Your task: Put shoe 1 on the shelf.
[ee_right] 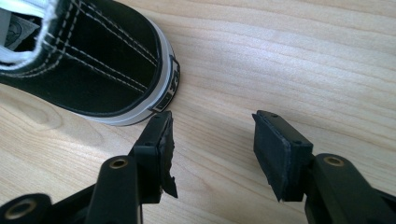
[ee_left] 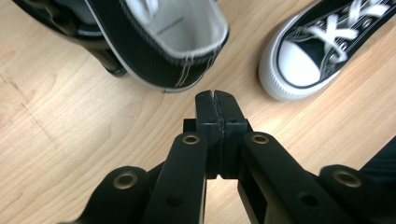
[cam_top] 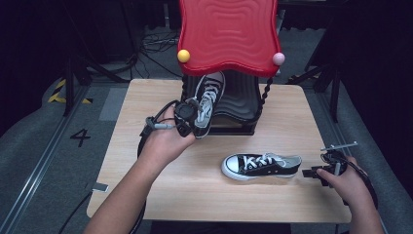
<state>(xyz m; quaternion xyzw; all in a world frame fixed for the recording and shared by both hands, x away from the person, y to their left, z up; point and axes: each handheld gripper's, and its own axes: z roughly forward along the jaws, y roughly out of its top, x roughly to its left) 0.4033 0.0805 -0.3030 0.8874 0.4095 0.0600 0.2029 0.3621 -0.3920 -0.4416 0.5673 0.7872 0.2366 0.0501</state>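
Fingers (ee_left: 217,105) of the left gripper (ee_left: 217,100) closed empty behind the racked sneaker (cam_top: 207,105), right gripper (ee_right: 212,140) open beside the table sneaker (cam_top: 260,165): next, grasp its heel.

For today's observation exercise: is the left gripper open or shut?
Shut. In the left gripper view the left gripper has its two black pads pressed together with nothing between them, just short of the shoe on the rack.

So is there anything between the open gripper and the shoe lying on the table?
No, just bare wooden table. In the right gripper view, the right gripper sits open just behind the heel of the shoe, nothing between.
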